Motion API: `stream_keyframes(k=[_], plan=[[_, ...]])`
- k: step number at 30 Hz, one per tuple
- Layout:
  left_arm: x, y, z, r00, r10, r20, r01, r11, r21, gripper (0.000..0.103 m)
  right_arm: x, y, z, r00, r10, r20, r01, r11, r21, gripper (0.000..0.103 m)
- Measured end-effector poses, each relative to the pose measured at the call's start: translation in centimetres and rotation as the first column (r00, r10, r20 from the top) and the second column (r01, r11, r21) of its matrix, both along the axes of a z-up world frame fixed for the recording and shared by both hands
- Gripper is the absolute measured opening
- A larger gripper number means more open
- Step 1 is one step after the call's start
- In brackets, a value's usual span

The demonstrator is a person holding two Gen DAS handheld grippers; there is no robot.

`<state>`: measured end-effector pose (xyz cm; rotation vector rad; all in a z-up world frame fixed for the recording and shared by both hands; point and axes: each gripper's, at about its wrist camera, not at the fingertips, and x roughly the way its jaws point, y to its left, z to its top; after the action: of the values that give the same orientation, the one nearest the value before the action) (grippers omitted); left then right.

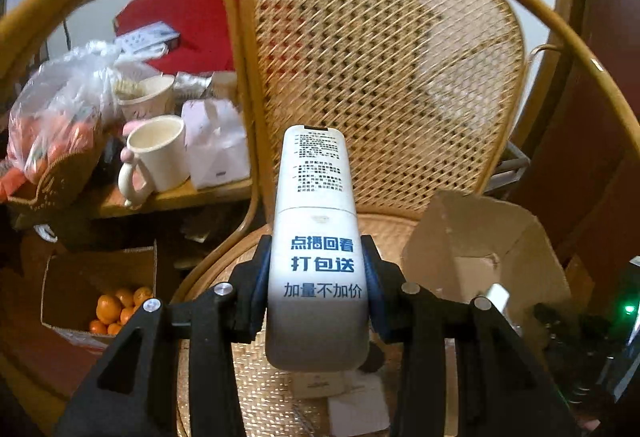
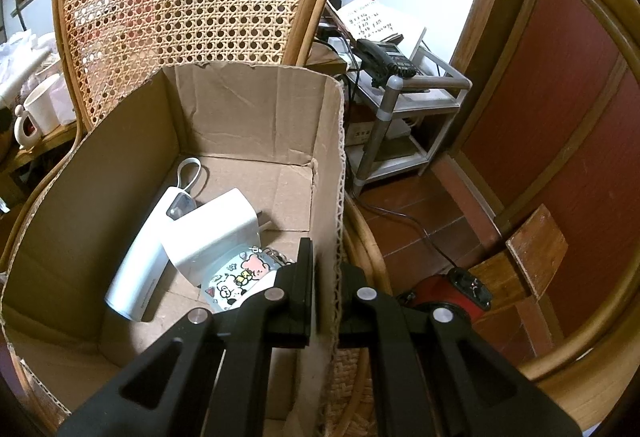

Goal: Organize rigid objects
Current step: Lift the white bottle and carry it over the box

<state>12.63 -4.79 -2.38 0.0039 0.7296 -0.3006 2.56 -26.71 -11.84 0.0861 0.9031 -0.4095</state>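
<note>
In the left wrist view, a plastic bag [image 1: 60, 109] of orange things is sitting far left on a low table [image 1: 176, 193], with a cream mug [image 1: 154, 157] and a paper cup [image 1: 146, 97] beside it. Below the table, a small box of oranges [image 1: 116, 307] is resting on the floor. In the middle, the left gripper [image 1: 318, 277] is clamping a white remote control [image 1: 318, 233] between its pads, gripping it along its lower half; the remote is pointing up and away, its printed back facing the camera, above the woven seat of a cane chair [image 1: 384, 49]. To the right, a cardboard box [image 1: 480, 237] is standing open on the seat.

In the right wrist view, the same box [image 2: 248, 109] is filling the left half, holding a white power bank [image 2: 140, 253], a white charger [image 2: 216, 233] lying partly over it, and a cartoon-printed case [image 2: 236, 281] touching the charger's near end. The right gripper [image 2: 326, 297] is pinching the box's right wall, one finger inside and one outside, jaws nearly together on the cardboard. Farther right, a telephone [image 2: 384, 61] is sitting on a metal shelf [image 2: 400, 109].
</note>
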Motion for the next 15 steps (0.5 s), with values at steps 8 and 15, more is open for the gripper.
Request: stream_keyframes(k=[8, 15], plan=[[-2.5, -3.7, 1.4, 0.995, -0.082, 0.059, 0.084, 0.996, -0.029, 0.04, 0.0, 0.2, 0.0, 1.0, 0.006, 0.005, -0.006, 1.0, -0.005, 0.007], [-3.9, -6.5, 1.4, 0.987, -0.147, 0.067, 0.151, 0.987, -0.047, 0.04, -0.3, 0.4, 0.3, 0.999, -0.004, 0.039, 0.004, 1.0, -0.018, 0.007]])
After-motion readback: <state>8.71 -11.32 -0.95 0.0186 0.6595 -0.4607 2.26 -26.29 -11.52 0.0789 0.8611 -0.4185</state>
